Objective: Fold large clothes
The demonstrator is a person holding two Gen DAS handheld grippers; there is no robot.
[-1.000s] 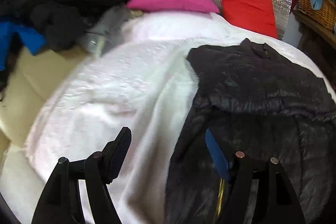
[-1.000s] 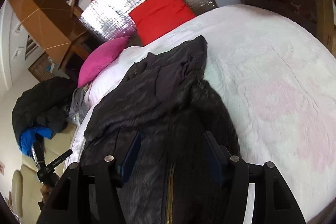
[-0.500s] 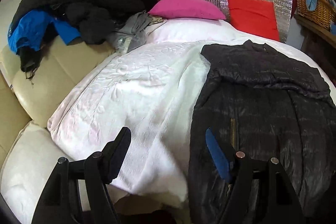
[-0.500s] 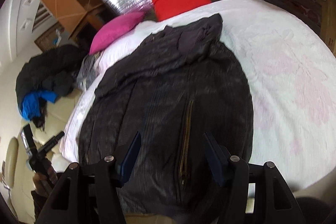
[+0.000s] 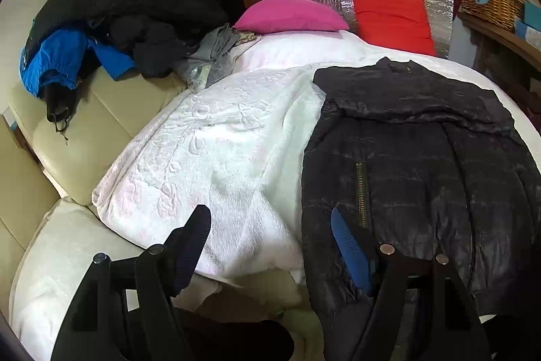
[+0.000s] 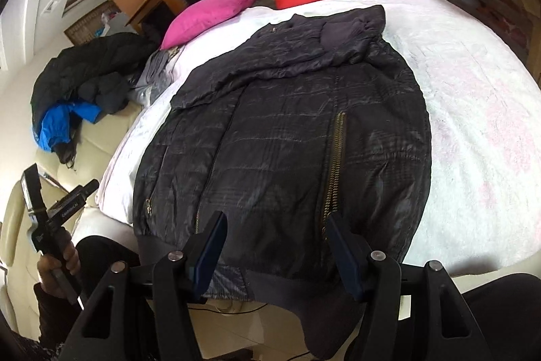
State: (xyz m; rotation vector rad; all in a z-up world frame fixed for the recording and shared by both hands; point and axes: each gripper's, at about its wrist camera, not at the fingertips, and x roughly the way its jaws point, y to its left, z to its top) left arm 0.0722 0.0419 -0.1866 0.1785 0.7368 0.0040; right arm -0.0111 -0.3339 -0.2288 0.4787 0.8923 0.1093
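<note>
A big bed with a soft white blanket (image 5: 216, 137) is filling the middle of both views. A shiny black puffy jacket (image 6: 287, 137) with gold zips is lying flat on it, sleeves folded over near the top, hem hanging off the near edge. The left gripper (image 5: 270, 219) and right gripper (image 6: 274, 222) are hovering at the bottom, fingers spread apart, gripping nothing

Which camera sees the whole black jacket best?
The right wrist view: the black jacket lies there nearly whole, collar to waistband, with its zippers. The left wrist view pushes it to the right side, where the picture's edge and the left tongs hide part of it.
</note>
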